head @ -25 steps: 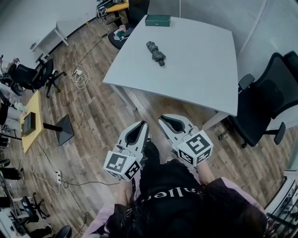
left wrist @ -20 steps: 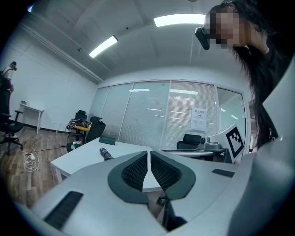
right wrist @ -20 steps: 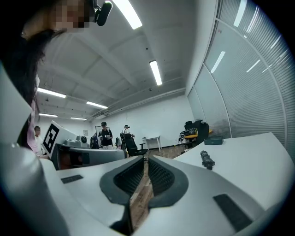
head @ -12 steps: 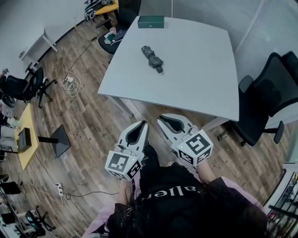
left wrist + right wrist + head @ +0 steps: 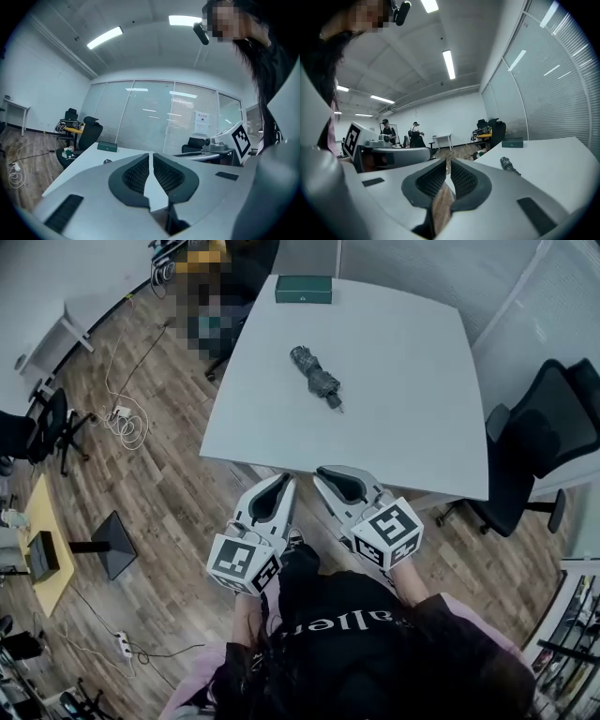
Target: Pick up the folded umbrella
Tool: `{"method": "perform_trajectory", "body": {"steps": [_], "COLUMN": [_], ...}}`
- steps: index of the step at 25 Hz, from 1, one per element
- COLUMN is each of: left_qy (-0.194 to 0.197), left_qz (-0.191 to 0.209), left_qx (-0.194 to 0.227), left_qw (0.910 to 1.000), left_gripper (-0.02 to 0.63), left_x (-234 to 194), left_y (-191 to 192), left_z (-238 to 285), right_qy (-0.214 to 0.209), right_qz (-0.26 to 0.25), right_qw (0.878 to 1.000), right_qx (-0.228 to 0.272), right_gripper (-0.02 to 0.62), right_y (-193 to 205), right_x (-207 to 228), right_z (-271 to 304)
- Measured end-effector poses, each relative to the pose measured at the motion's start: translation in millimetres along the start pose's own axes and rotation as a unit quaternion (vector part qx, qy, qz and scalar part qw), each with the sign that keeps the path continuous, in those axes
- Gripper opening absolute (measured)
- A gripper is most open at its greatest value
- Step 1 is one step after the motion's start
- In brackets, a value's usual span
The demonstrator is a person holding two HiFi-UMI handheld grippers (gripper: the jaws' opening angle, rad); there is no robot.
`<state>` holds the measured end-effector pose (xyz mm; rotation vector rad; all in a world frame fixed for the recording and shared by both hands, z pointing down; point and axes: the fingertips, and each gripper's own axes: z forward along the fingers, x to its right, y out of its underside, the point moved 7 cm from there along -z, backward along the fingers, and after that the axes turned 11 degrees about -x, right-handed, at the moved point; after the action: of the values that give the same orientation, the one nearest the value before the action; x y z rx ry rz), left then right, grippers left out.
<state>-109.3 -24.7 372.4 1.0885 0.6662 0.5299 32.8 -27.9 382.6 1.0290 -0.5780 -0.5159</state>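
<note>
Since the earlier head view, the person has stepped closer, so the near edge of the white table [image 5: 412, 390] now lies just ahead of both gripper tips, and the folded umbrella [image 5: 315, 378] sits lower in the picture than it did. It lies on the tabletop towards the far left, angled, well apart from the green box [image 5: 303, 289] at the far edge. This looks like the approach step, with nothing picked up yet. The left gripper [image 5: 280, 484] and the right gripper [image 5: 329, 474] are side by side short of the table, each with its jaws brought together on nothing. Next, one gripper probably has to reach out over the table, spread its jaws, line them up across the umbrella's body and only then close. From the right gripper view the umbrella [image 5: 508, 165] is plain beyond the jaws. From the left gripper view it is only a small dark nub [image 5: 107, 161] above the jaw housing, too small to read. Its handle end and any strap cannot be made out, and the hands are hidden under the marker cubes.
</note>
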Motion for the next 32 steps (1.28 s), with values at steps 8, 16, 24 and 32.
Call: {"method": "perform_trajectory", "body": {"steps": [8,16,24,32], "left_qy": [0.027,0.051,0.060,0.060], "left_qz": [0.006,0.015,0.002,-0.008], "left_qx": [-0.003,-0.010,-0.016,-0.021], "left_qw": [0.9996,0.9986,0.9981,0.9980], "left_gripper": [0.034,0.034,0.034,0.034], "left_x": [-62,-97,-112,-116], "left_y": [-17,-23,-18,-22], "left_z": [10,13,20,42], "right_qy": [0.027,0.048,0.061,0.069], "right_qz": [0.013,0.025,0.031,0.051], "right_qw": [1.000,0.998,0.997,0.996], "right_qx": [-0.007,-0.007,-0.021,-0.025], "right_gripper": [0.043,0.043,0.043,0.043], "right_y": [-21,-30,-30,-31], "right_x": [6,7,13,49], "right_z": [55,90,102,108]}}
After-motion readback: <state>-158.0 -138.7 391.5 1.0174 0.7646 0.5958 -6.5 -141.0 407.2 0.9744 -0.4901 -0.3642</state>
